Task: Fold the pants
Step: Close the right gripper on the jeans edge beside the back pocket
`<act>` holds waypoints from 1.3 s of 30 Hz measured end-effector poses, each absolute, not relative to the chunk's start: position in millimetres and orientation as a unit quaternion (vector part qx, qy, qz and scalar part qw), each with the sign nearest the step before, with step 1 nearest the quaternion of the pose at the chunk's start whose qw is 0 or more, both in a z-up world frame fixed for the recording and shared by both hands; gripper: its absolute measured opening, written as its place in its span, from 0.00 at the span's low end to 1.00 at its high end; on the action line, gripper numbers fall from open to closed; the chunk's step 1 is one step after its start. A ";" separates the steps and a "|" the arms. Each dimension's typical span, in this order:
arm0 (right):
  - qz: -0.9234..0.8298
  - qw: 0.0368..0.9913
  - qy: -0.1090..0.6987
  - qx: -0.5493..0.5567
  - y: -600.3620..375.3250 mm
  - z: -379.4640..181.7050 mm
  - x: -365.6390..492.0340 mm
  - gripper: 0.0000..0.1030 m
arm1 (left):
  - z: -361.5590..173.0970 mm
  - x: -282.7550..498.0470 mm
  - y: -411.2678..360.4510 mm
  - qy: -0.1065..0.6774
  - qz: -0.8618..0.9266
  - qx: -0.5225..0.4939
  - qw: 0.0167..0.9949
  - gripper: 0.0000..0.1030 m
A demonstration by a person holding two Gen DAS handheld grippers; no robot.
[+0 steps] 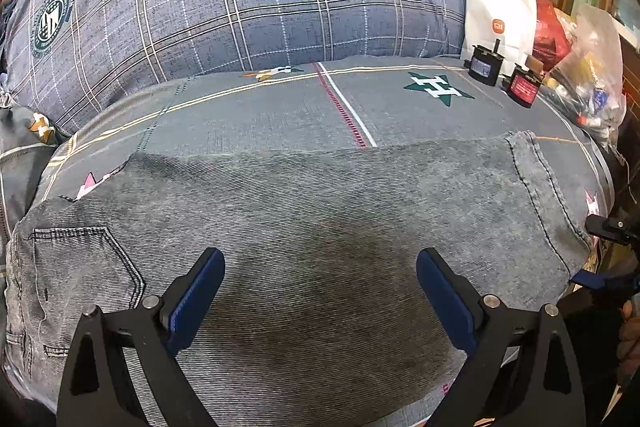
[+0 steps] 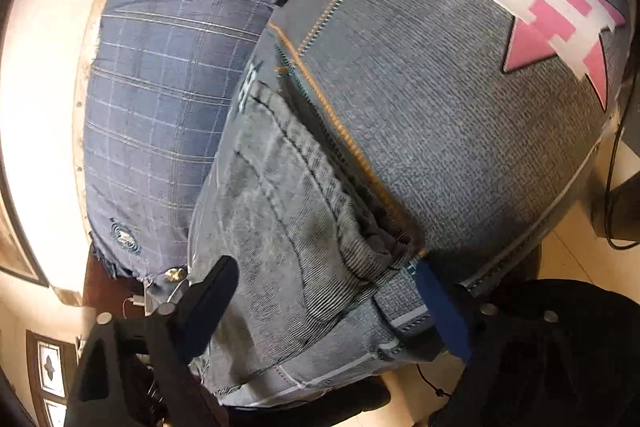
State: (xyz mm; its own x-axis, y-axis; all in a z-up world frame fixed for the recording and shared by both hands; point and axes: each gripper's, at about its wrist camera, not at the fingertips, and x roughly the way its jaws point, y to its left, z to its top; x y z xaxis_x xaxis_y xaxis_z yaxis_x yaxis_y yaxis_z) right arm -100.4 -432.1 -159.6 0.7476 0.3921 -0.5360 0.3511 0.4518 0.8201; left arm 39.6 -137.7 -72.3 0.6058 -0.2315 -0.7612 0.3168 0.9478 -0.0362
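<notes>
Jeans [image 1: 304, 239] lie flat across the bed [image 1: 256, 107] under the left gripper [image 1: 320, 291], jaws spread, nothing pinched; right-wrist view: right gripper [image 2: 324, 307] straddles the bunched hem [image 2: 352, 243], jaws wide, and closing now could catch the bedsheet too

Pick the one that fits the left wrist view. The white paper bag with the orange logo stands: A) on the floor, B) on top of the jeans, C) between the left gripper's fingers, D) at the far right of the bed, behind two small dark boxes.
D: the white paper bag stands at the bed's far right, behind the two small dark boxes, well clear of the jeans.
</notes>
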 end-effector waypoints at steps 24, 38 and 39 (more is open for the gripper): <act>-0.071 0.786 0.413 0.454 -422.3 -150.2 -87.5 0.34 | -76.8 25.3 -165.2 0.403 -0.136 0.132 0.896 0.94; -0.077 0.796 0.423 0.427 -414.9 -146.5 -75.6 0.24 | -76.4 15.7 -137.7 0.371 -0.092 0.158 0.911 0.94; -0.078 0.800 0.423 0.419 -412.2 -143.6 -74.4 0.23 | -80.0 17.8 -137.8 0.380 -0.095 0.154 0.907 0.94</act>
